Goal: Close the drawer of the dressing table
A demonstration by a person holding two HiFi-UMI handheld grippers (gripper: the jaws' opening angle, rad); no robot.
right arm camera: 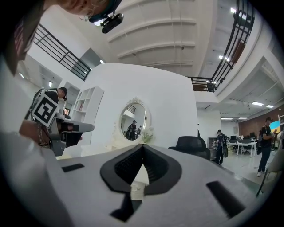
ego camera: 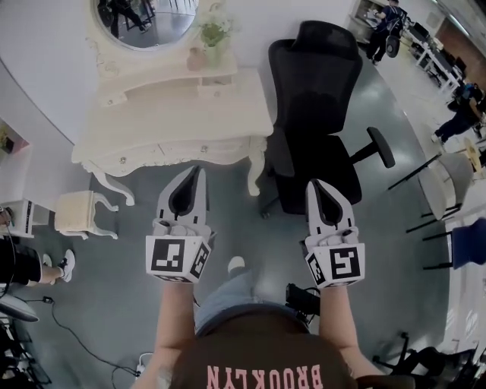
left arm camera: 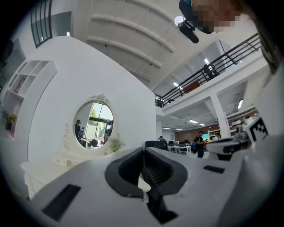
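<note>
Dressing table (ego camera: 178,114), cream, stands upper left in head view against the curved white wall, ahead of both grippers and apart from them. Drawer (ego camera: 163,152) front with knobs faces the person; can't tell if it sticks out. Black office chair (ego camera: 319,114) just right of the table. Round mirror (ego camera: 148,23) on top. Small stool (ego camera: 76,213) to the left. Left gripper (ego camera: 196,173) jaws pressed together, empty. Right gripper (ego camera: 315,186) same, closed on nothing.
</note>
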